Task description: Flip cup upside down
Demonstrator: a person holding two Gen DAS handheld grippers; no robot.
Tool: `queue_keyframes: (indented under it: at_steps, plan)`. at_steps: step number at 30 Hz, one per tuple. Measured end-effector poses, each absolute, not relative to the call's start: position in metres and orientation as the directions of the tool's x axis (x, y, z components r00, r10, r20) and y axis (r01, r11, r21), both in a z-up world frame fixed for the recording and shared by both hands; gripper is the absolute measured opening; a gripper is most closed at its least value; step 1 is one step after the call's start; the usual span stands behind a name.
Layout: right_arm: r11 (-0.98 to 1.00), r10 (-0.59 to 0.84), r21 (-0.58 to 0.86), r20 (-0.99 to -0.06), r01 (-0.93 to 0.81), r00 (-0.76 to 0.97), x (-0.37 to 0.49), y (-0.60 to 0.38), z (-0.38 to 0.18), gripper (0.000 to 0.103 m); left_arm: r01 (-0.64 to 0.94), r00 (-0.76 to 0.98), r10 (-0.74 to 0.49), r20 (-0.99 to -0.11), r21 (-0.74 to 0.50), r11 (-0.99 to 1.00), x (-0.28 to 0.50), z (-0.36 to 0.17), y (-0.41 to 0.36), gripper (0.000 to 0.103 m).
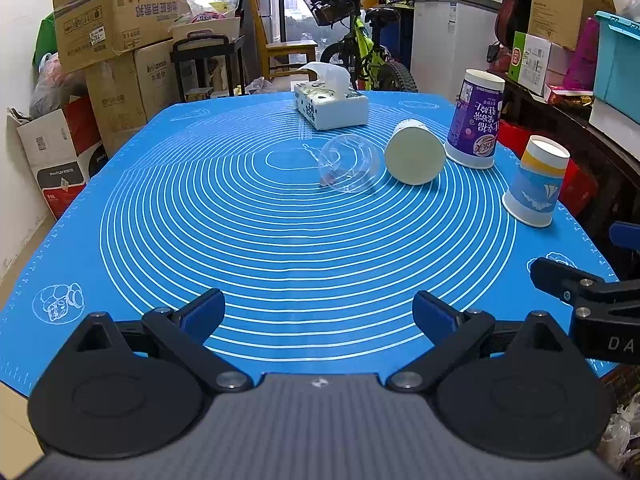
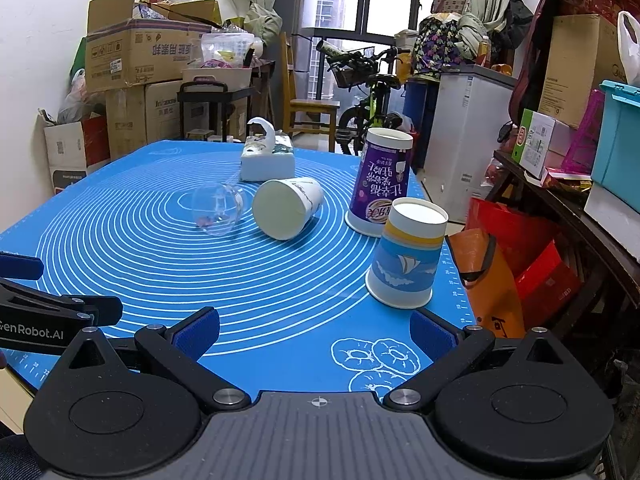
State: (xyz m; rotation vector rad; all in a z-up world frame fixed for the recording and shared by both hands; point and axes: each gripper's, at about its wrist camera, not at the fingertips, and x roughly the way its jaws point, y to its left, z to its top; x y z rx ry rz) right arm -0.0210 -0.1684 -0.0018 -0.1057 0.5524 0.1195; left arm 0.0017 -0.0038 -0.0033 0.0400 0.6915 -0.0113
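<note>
A clear plastic cup [image 1: 349, 163] [image 2: 218, 209] lies on its side near the middle of the blue mat [image 1: 240, 220] [image 2: 120, 240]. A white paper cup [image 1: 415, 153] [image 2: 286, 207] lies on its side just right of it, base toward me. A purple cup [image 1: 476, 120] [image 2: 380, 184] and a blue-and-yellow sailboat cup [image 1: 536, 182] [image 2: 410, 254] stand upside down at the right. My left gripper [image 1: 318, 314] is open and empty over the near mat edge. My right gripper [image 2: 314, 332] is open and empty, just short of the sailboat cup.
A tissue box [image 1: 330, 106] [image 2: 267, 160] sits at the far side of the mat. Cardboard boxes [image 1: 116, 20] stack at the left wall. A bicycle [image 1: 360, 48] and a white cabinet [image 1: 452, 40] stand behind. Shelves with boxes and bags [image 2: 560, 200] line the right.
</note>
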Motion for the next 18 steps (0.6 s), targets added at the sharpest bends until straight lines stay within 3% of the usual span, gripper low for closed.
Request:
queue_keyframes:
  at_steps: [18]
  plan:
    - [0.987, 0.089, -0.065, -0.529, -0.145, 0.844, -0.0209, -0.1675, -0.0016, 0.101, 0.025, 0.767, 0.007, -0.642, 0.041, 0.999, 0.0021, -0.0057, -0.0062, 0.099]
